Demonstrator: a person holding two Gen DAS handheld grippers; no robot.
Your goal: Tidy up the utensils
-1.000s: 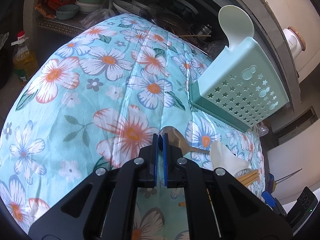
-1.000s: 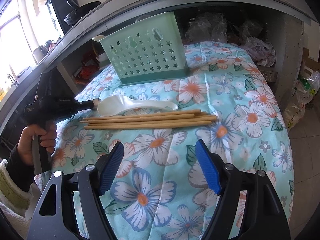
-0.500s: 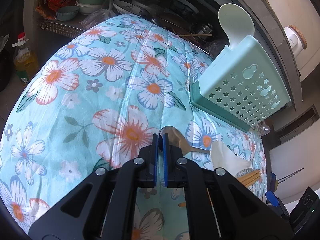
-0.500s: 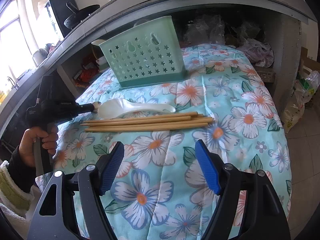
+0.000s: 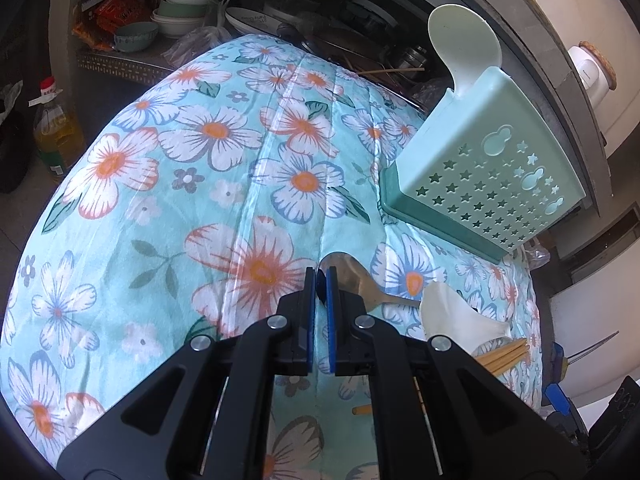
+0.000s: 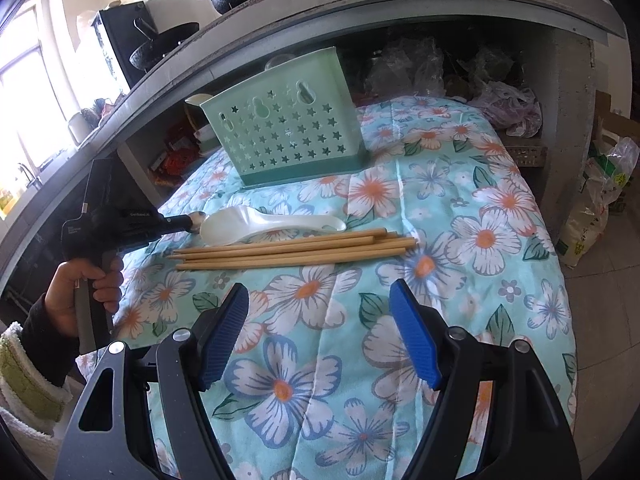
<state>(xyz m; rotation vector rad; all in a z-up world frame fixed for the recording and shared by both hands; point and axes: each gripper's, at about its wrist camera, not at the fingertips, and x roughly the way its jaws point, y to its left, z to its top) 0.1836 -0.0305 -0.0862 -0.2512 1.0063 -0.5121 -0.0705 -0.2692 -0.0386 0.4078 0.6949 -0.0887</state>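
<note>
My left gripper (image 5: 320, 284) is shut on the bowl edge of a metal spoon (image 5: 352, 280) that lies on the floral cloth (image 5: 224, 200). A mint green perforated utensil basket (image 5: 488, 176) stands behind it, with a pale rice paddle (image 5: 464, 48) sticking out of it. A white plastic spoon (image 6: 268, 224) and several wooden chopsticks (image 6: 296, 248) lie side by side in front of the basket (image 6: 284, 140). My right gripper (image 6: 320, 336) is open and empty, above the cloth short of the chopsticks. The left gripper (image 6: 192, 222) shows by the white spoon's bowl.
Bowls and plates (image 5: 188, 12) are stacked on a shelf behind the table. An oil bottle (image 5: 56, 128) stands on the floor at left. Plastic bags (image 6: 508, 108) lie at the table's far right, and a sack (image 6: 596, 200) stands on the floor.
The right gripper has drawn slightly nearer the chopsticks. The left gripper stays shut on the metal spoon, nearly still.
</note>
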